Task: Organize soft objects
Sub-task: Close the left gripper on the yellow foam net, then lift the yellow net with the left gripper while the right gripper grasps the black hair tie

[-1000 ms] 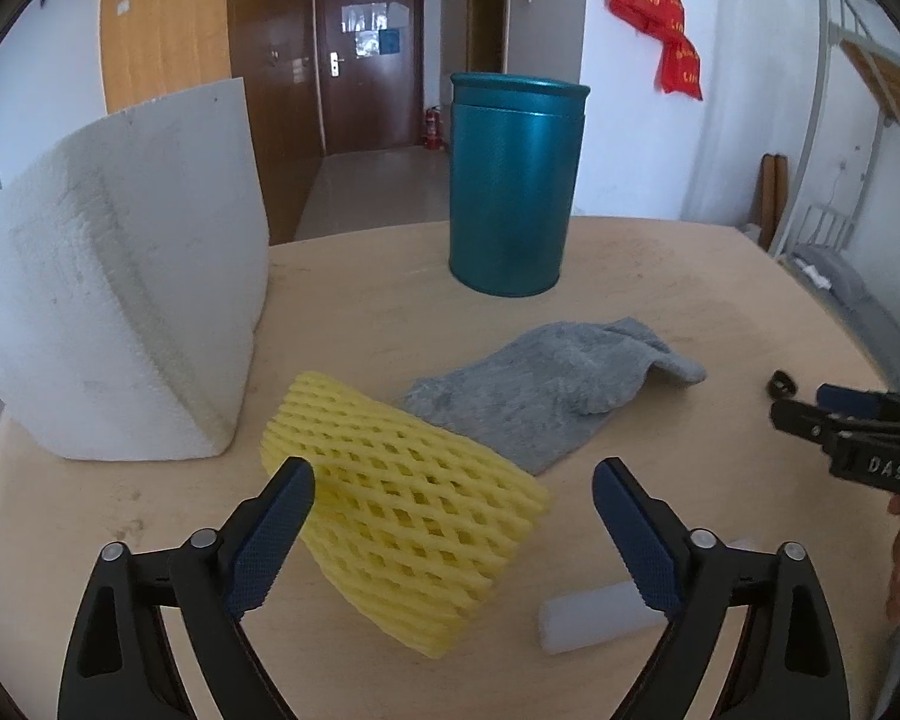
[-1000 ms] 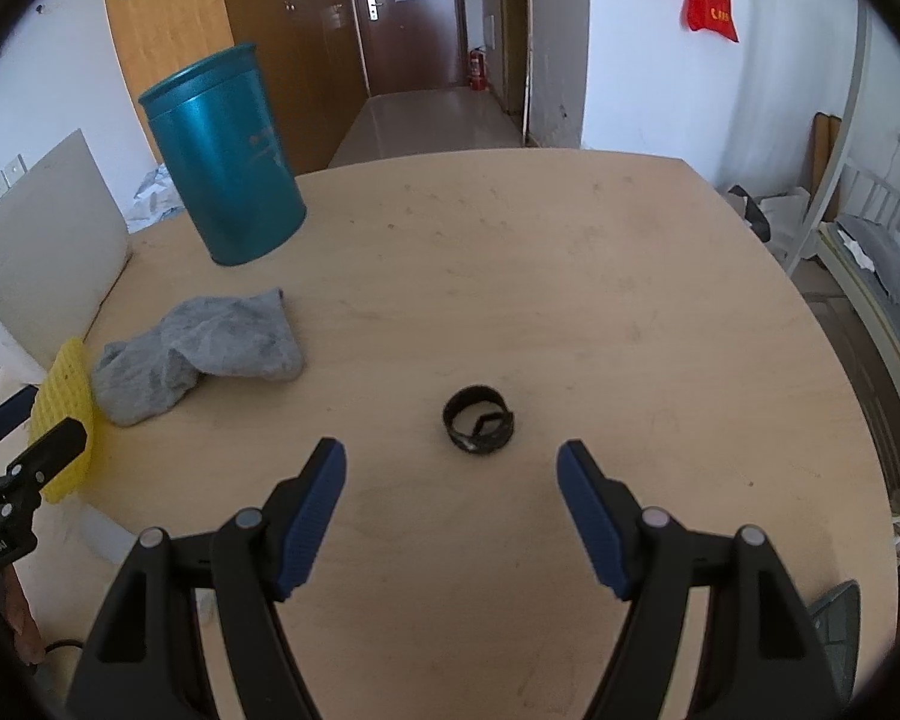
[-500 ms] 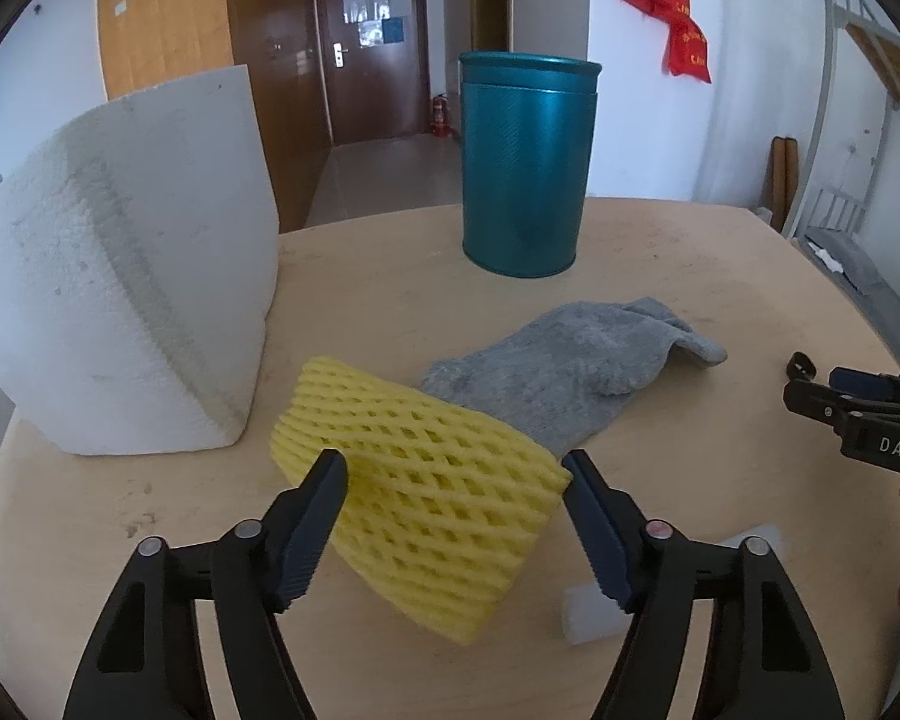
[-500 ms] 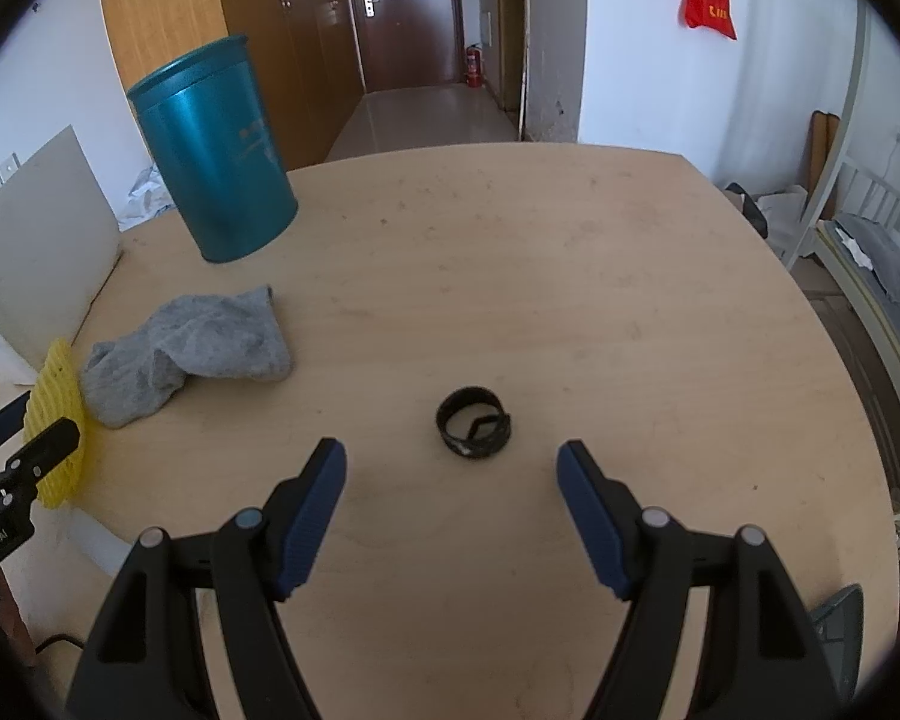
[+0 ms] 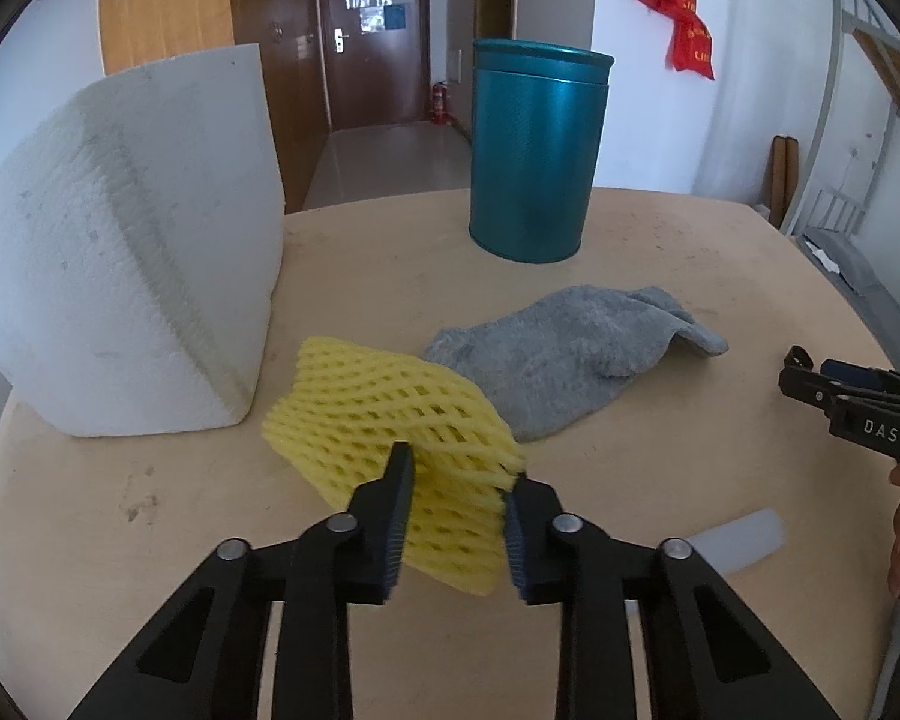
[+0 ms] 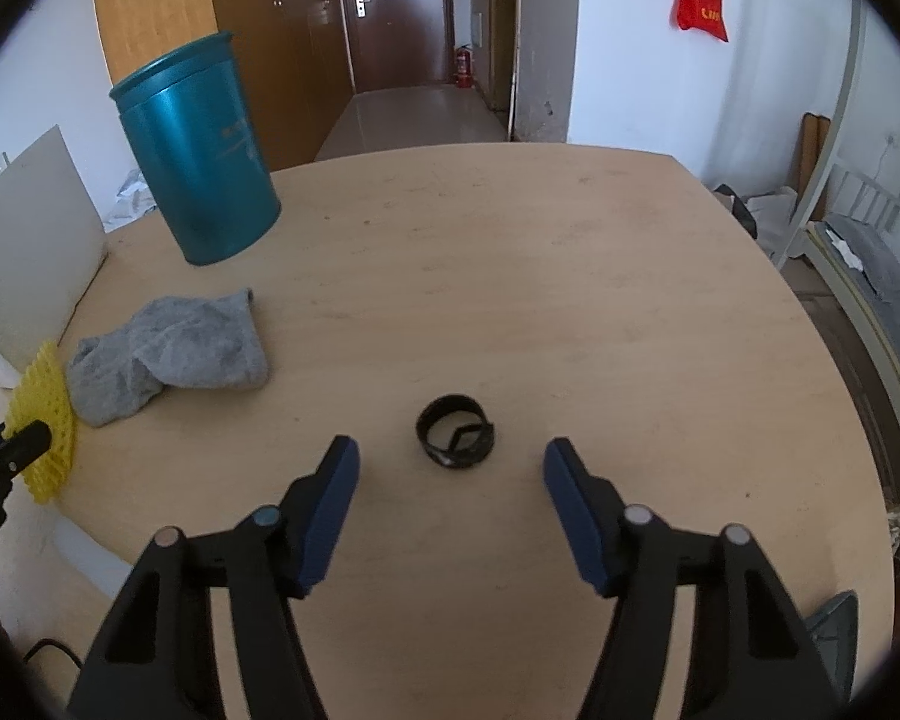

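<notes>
Round wooden counter [image 5: 660, 252] facing a hallway door [image 5: 369, 39]. Teal can [image 5: 534, 150] upright, lidded. Before it: sock [image 5: 564, 354], and yellow net [image 5: 384, 414] with the left hand-held gripper [image 5: 453, 516] closing onto it. Right hand-held gripper [image 6: 450, 504] closing, spread, empty.

Net sleeve [image 5: 390, 414] between foam block [image 5: 120, 276] and cloth [image 5: 564, 348]

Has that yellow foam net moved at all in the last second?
Yes, slightly. The yellow foam net is squeezed narrower between the closing left gripper, its right edge pulled off the grey sock.
</notes>
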Motion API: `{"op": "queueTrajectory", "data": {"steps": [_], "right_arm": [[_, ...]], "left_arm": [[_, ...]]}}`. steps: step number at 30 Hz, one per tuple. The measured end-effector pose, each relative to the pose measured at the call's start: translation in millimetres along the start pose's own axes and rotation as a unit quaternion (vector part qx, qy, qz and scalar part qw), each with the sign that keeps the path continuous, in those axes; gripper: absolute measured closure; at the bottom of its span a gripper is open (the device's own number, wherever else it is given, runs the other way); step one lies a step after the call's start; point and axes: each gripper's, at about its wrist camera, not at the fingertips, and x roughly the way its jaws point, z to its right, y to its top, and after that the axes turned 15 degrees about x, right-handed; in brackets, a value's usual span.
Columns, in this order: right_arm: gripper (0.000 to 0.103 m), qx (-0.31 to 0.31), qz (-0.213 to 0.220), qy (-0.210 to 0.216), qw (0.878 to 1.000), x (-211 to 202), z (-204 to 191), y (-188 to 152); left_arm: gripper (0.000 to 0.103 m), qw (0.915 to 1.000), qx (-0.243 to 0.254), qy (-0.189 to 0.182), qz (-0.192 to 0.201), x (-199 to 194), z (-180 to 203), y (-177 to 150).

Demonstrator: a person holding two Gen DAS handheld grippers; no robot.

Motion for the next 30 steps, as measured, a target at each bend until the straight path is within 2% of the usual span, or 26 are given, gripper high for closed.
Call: {"op": "queueTrajectory", "data": {"steps": [5, 7, 10, 19, 23, 30], "right_arm": [[0.044, -0.009, 0.002, -0.009, 1.0, 0, -3, -1], [0.052, -0.013, 0.004, -0.012, 1.0, 0, -4, -1], [0.054, -0.017, 0.004, -0.014, 1.0, 0, -6, -1], [0.075, -0.015, 0.003, -0.012, 1.0, 0, -4, -1], [0.08, -0.014, 0.001, -0.004, 1.0, -2, -5, -2], [0.08, -0.015, 0.014, 0.0, 1.0, -12, -5, -4]], "left_arm": [[0.083, 1.0, -0.003, -0.007, 0.002, -5, -1, -3], [0.083, 1.0, -0.002, -0.007, 0.002, -7, -1, -3], [0.089, 1.0, 0.001, -0.007, 0.005, -11, 0, -2], [0.091, 1.0, 0.0, -0.004, 0.007, -16, -4, -7], [0.094, 0.9999, 0.001, -0.006, 0.01, -17, -4, -7], [0.094, 0.9997, -0.001, -0.01, 0.024, -25, -4, -10]]}}
